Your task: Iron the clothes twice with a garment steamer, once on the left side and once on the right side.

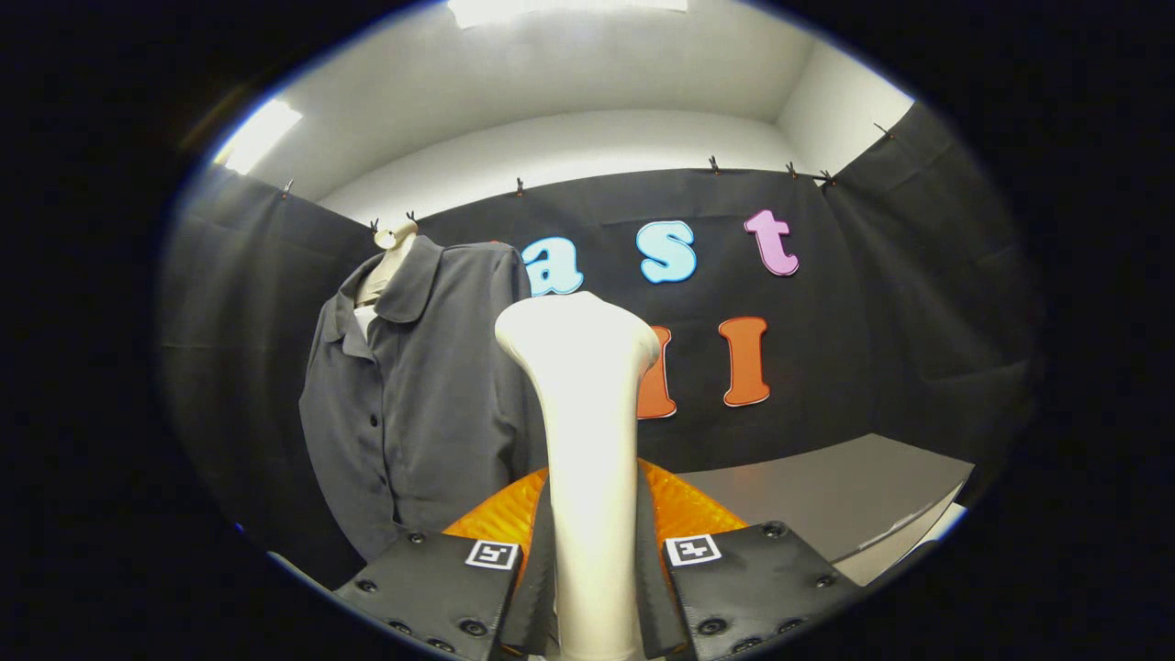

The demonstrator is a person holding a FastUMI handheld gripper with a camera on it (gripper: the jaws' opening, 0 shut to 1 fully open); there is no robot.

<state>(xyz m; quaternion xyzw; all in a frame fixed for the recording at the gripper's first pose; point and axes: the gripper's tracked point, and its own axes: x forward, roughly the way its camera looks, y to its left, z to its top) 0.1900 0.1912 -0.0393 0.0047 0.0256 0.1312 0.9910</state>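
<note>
Since the fingers (514, 588) press on either side of the steamer's handle, the gripper (592, 588) is clamped on the steamer (587, 431) and carries it upright; the grasp, at least, is done. The jaws stand narrow, with the cream handle filling the space between them, and the handle rises from there to a flared head that tops out above the fingertips.

Just behind the handle, low between the fingers, an orange ribbed part (684, 505) shows; I cannot tell what it belongs to. Off to the side of it lies a grey tabletop (844, 505), bare where it is seen.

Beyond the fingers and to one side of the steamer hangs the shirt (413, 404), a dark grey buttoned garment with a collar, dressed on a pale mannequin neck (386, 262). The steamer's head overlaps the shirt's edge in this view, but it looks to be well in front of the cloth, not touching it. The head does not appear to be turned to the fabric either.

My judgement is that the ironing itself has not visibly begun: nothing here shows a pass made, and no steam is seen. Both strokes, one down the left side and one down the right, seem still to be done, starting with bringing the head across to the shirt's front.
</note>
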